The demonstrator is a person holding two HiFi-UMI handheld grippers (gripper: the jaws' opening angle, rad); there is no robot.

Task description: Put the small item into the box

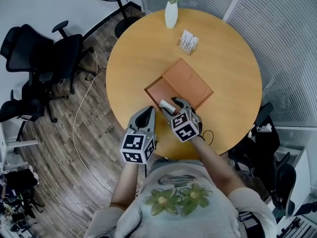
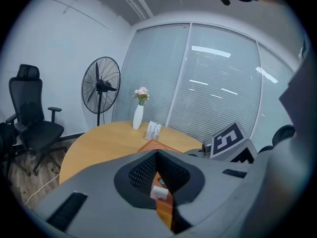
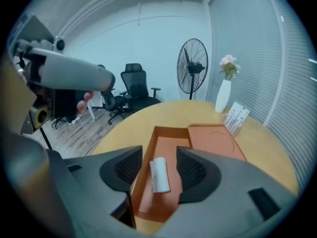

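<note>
Filling the middle of a room with a wood floor (image 1: 74,152), black chairs (image 1: 44,53), a fan (image 3: 192,66) and blind-covered glass walls (image 2: 213,83), a round wooden desk (image 1: 138,58) carries 1 vase (image 1: 171,14), 1 card stand (image 1: 188,41) and an open brown box (image 1: 155,89) with its lid (image 1: 188,83) just beside it. Only the head view shows the cable (image 1: 81,133) on the floor. The right gripper view shows the right gripper's (image 1: 174,106) jaws wide apart, both clear of the white item (image 3: 159,174) lying in the box between them. The left gripper's (image 1: 147,114) jaws meet at the tips, empty. The stand's print is too small to read.
</note>
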